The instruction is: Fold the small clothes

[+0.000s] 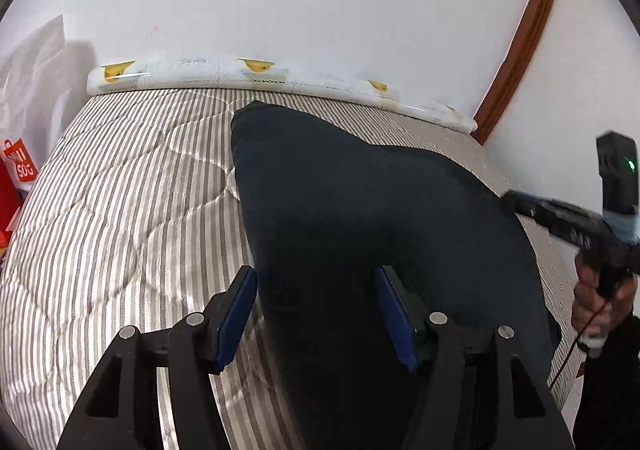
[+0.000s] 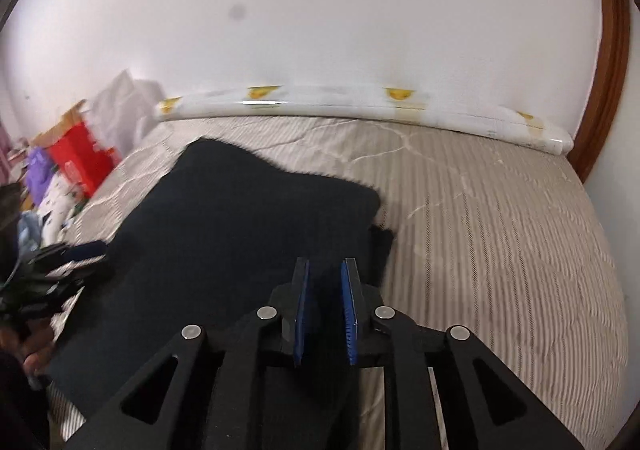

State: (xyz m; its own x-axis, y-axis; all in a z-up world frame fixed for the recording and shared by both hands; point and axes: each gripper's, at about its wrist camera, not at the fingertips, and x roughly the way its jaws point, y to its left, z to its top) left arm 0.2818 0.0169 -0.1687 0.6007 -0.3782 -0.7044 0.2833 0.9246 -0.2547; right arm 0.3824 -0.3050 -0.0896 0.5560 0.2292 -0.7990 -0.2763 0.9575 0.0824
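While both grippers sit over the near end of the garment, the left gripper (image 1: 316, 310) has its jaws wide apart w/ dark cloth running up between them, pads not touching fabric as far as I can tell, so no grip there. Right gripper (image 2: 326, 310): jaws drawn close but a gap shows between the blue pads; dark cloth lies under/behind that gap, can't tell if any is pinched, looks like not. Dark garment (image 1: 360, 217) lies flat-ish on the striped mattress (image 1: 120, 189), long axis running away from both wrists toward the wall; in the left view its far end narrows to a rounded corner, in the right view the far edge (image 2: 280, 169) is ragged w/ blur and a second layer pokes out at the right edge, so prob already folded once. Key relation: cloth is straight ahead of both claws, left claw roughly centred on the near hem, right claw near the right-hand side edge. Judgement: next fold likely goes along the long axis, near end lifted and carried to the far end; left is better lined up for the hem grab, right needs to open first. Risk: the under-layer slipping out on lift. Right-hand unit (image 1: 576, 217) visible at right of the left view, blurred. Beyond: rolled white bolster w/ yellow marks (image 1: 280, 77) along the wall, red bags (image 2: 80, 161) far left off the mattress.
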